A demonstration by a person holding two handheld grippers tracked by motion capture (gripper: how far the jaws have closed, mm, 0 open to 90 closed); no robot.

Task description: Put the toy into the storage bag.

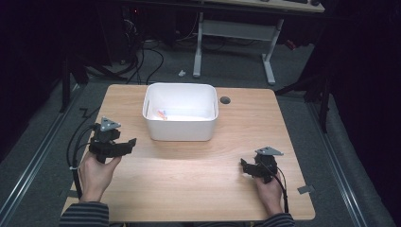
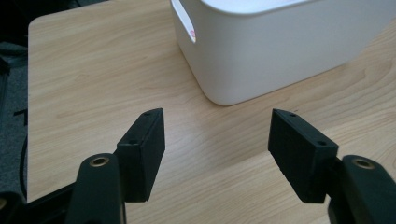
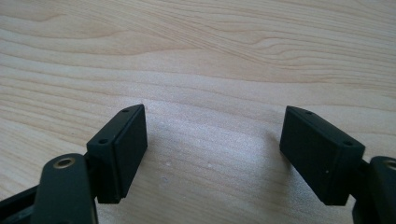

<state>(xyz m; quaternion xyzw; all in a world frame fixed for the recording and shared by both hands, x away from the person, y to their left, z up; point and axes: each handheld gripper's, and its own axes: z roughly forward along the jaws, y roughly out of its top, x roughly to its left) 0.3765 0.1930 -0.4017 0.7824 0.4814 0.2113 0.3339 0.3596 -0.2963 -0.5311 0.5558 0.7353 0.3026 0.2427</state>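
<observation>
A white plastic bin (image 1: 180, 112) stands at the back middle of the wooden table (image 1: 189, 156); small coloured items (image 1: 162, 114) lie inside at its left. My left gripper (image 1: 127, 144) is held over the table's left side, open and empty, aimed toward the bin. In the left gripper view its jaws are spread wide (image 2: 217, 142), with the bin's corner (image 2: 280, 46) just ahead. My right gripper (image 1: 245, 166) rests near the front right, open with nothing between its jaws (image 3: 212, 140), and bare wood lies beneath them.
A round cable hole (image 1: 225, 100) sits in the table right of the bin. Cables trail from both grippers off the table edges. Behind the table stands a white desk frame (image 1: 234, 33) on a dark floor with loose cables.
</observation>
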